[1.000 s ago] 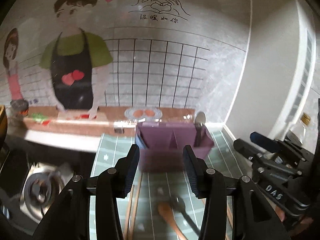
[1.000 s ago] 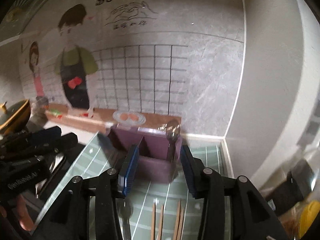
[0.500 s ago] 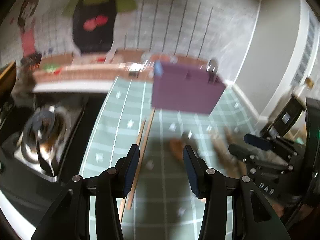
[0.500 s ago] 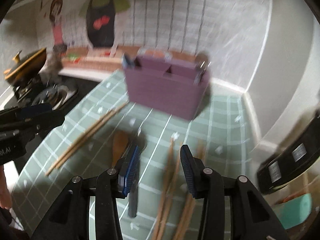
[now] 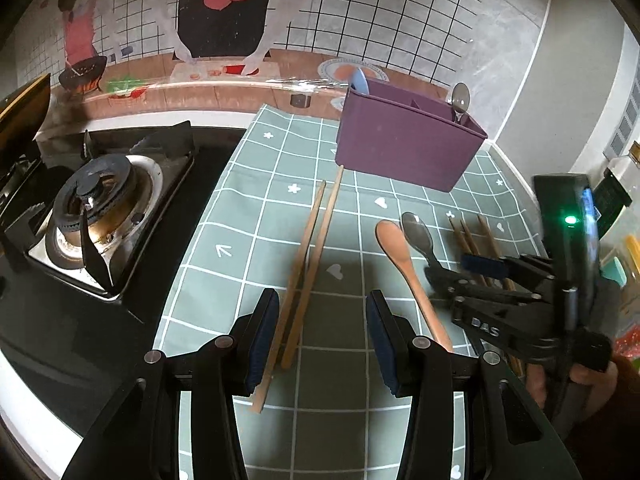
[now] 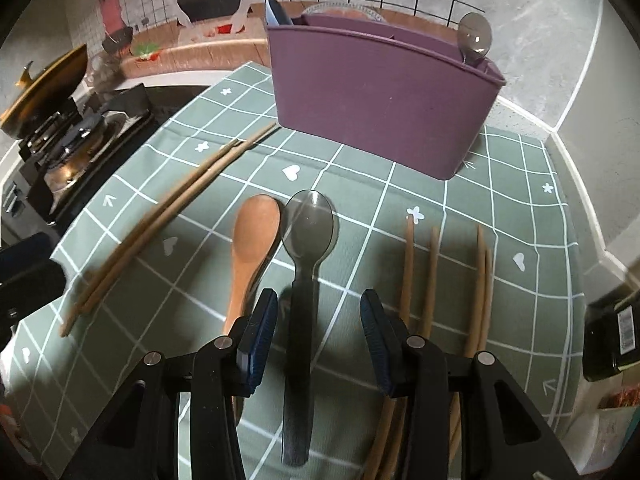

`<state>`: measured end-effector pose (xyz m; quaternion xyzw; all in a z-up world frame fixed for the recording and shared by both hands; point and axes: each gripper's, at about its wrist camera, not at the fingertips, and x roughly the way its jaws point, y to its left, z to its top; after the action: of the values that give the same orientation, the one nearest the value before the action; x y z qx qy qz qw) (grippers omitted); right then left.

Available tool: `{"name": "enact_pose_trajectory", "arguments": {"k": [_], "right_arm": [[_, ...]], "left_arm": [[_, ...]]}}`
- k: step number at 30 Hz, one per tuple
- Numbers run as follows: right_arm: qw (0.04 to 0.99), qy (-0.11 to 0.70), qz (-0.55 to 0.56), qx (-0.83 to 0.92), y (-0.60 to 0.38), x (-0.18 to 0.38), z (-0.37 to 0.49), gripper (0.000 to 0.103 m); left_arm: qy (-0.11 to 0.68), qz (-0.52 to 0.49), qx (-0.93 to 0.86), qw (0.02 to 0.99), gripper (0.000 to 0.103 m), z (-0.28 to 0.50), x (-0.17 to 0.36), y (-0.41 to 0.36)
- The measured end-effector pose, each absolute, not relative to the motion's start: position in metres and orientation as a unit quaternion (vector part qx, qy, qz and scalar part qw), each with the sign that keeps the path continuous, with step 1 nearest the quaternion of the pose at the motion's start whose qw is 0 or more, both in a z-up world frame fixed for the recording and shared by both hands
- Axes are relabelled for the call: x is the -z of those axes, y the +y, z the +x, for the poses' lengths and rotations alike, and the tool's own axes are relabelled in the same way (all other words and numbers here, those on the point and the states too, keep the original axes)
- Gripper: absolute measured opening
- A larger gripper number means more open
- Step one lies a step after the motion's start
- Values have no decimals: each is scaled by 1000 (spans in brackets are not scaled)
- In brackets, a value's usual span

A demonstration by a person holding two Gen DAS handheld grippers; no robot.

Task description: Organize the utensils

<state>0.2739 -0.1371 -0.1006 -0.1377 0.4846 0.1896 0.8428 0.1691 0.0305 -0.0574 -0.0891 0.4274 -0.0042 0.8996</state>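
Observation:
A purple utensil holder (image 5: 404, 144) (image 6: 380, 96) stands at the back of a green checked mat, with a metal spoon (image 6: 474, 40) and a blue utensil (image 5: 359, 81) in it. My left gripper (image 5: 320, 336) is open over a pair of wooden chopsticks (image 5: 312, 248). My right gripper (image 6: 316, 332) is open, its jaws on either side of the dark spoon's handle (image 6: 300, 320). A wooden spoon (image 6: 252, 248) lies just left of it, and several chopsticks (image 6: 448, 280) lie to the right.
A gas stove (image 5: 96, 208) sits left of the mat (image 5: 240, 240). A dark bottle (image 6: 612, 340) and other items stand at the right edge. A decorated tile wall runs behind the holder.
Both grippers have tilted down and dropped toward the mat, from facing the wall and holder to hovering low over the utensils. Both stay open.

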Motion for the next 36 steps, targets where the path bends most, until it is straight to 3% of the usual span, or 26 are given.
{"name": "enact_pose_trajectory", "arguments": {"k": [22,24,25,26,36], "right_arm": [[843,489,-130,-182,-115,111,318,41],[844,489,-131,-180,-114,111,319,39],[845,486,-134,-179,-113,111,319,31],[845,484,-138,-178,-113,110,319,30],[868,447,-130,-171,-132,79,307,30]], "left_arm": [[435,-85,9,896,47,185,60,30],[440,-85,9,894,47,188,63,30],[442,-86,9,893,47,189,64,29],[445,-87,10,891,46,191,65,29],[470,-94,42,877,47,206,77,10]]}}
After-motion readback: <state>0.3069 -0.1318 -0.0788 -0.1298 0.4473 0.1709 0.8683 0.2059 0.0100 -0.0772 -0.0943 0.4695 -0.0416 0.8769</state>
